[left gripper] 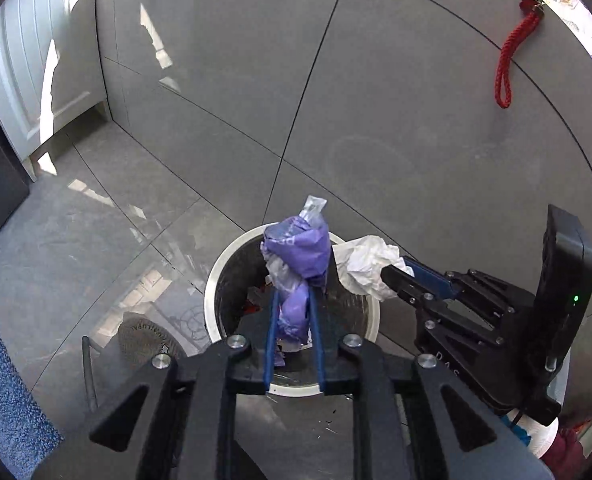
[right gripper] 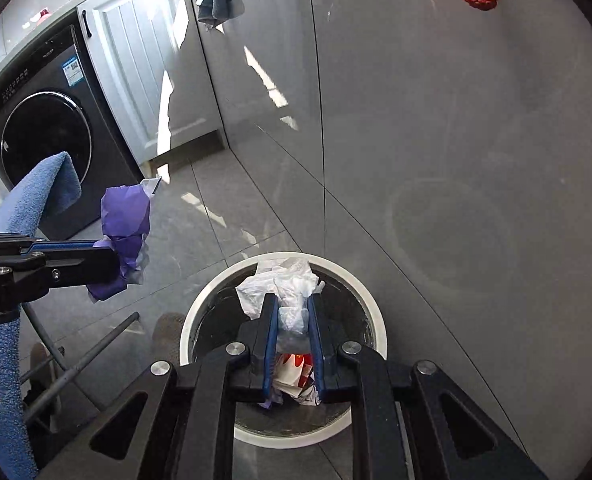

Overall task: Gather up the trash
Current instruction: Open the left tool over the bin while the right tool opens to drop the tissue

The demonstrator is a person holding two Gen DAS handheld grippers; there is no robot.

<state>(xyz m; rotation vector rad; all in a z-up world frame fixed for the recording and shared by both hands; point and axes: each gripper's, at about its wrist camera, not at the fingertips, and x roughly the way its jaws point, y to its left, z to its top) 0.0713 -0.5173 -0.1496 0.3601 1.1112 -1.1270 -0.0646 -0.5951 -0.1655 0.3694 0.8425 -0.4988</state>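
Left to right. A washing machine (right gripper: 52, 140) and a white cabinet door (right gripper: 136, 76) stand at the far left, with a blue towel (right gripper: 36, 200) hanging in front of them. The left gripper (left gripper: 294, 300) has its jaws nearly closed, pinching a crumpled purple wrapper (left gripper: 296, 256) that is held above the round white-rimmed bin (left gripper: 216, 280) on the grey tiled floor (left gripper: 116, 220). In the right wrist view the same wrapper (right gripper: 126, 216) sits left of the bin. The right gripper (right gripper: 292, 320), jaws likewise nearly closed, clamps a wad of crumpled white plastic (right gripper: 284, 280) directly over the bin's mouth; red and white rubbish (right gripper: 296, 372) lies inside. A red braided cord (left gripper: 514, 60) hangs on the grey wall (left gripper: 416, 100) at far right.
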